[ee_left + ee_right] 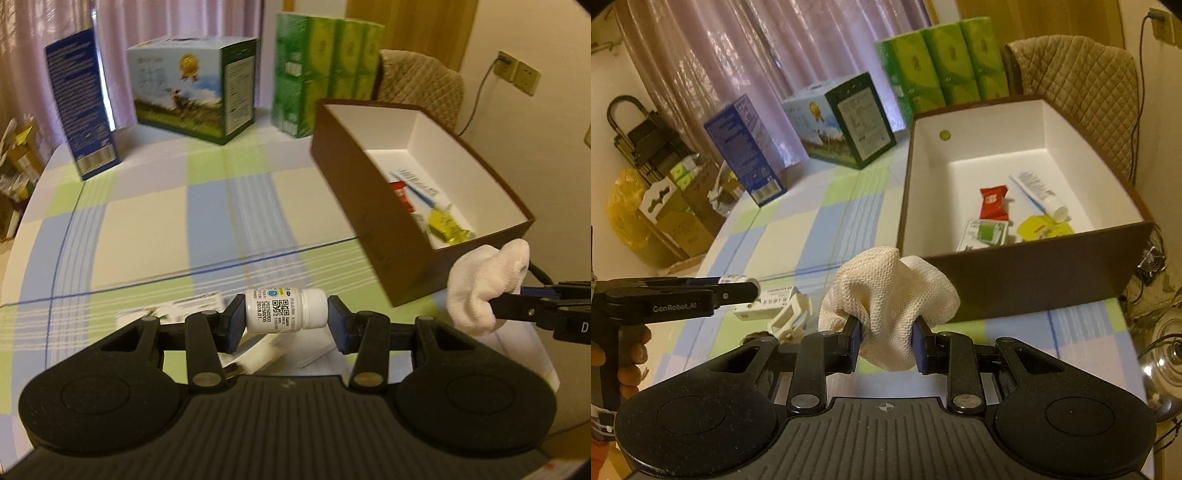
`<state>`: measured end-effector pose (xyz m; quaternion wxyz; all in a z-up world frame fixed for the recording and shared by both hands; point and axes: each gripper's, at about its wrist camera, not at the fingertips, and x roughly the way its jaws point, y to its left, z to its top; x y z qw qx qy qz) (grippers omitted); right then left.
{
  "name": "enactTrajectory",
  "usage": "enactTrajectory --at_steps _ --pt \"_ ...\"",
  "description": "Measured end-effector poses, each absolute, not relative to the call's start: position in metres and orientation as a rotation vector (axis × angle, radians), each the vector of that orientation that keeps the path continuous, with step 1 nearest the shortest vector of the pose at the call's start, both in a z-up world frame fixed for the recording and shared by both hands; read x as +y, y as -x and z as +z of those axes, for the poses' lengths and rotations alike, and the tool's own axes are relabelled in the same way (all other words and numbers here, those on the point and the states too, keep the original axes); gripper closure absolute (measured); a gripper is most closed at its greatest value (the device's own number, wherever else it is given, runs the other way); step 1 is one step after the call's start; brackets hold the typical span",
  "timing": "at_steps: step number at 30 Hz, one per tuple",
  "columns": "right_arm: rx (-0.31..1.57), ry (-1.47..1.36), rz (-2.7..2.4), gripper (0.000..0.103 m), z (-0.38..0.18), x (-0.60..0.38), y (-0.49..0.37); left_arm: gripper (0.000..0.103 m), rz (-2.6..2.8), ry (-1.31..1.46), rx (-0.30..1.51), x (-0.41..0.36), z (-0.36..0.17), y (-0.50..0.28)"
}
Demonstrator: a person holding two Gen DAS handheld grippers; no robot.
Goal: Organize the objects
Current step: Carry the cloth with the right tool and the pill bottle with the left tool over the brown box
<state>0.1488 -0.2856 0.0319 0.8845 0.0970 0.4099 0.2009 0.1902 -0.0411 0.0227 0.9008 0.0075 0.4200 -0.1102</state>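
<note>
My left gripper (286,314) is shut on a small white pill bottle (286,311), held sideways above the checked tablecloth. My right gripper (886,341) is shut on a bunched white sock (886,295), just in front of the brown box (1027,273). The same sock (487,284) and right gripper show at the right edge of the left wrist view, near the brown box (369,221). Inside the white-lined box lie a red packet (993,201), a tube (1036,190), a yellow sachet (1041,227) and a green-and-white packet (986,234).
On the table near the grippers lie a flat white carton (768,301) and a white plug-like piece (790,317). At the back stand a blue box (83,107), a landscape-printed carton (195,88) and green tissue packs (325,74). A quilted chair (1078,85) is behind the box.
</note>
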Motion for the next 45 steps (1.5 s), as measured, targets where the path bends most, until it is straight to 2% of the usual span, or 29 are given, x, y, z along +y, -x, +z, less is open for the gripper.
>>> enactTrajectory --at_steps 19,32,45 --pt "0.749 -0.226 0.352 0.077 0.059 -0.374 -0.198 0.061 -0.385 -0.097 0.793 -0.164 0.049 -0.240" --pt "0.763 -0.175 0.350 0.077 0.044 -0.399 -0.278 0.061 -0.396 -0.136 0.801 -0.221 0.038 -0.310" --pt "0.795 -0.094 0.348 0.077 0.017 -0.390 -0.374 0.061 -0.354 -0.205 0.832 -0.241 0.012 -0.397"
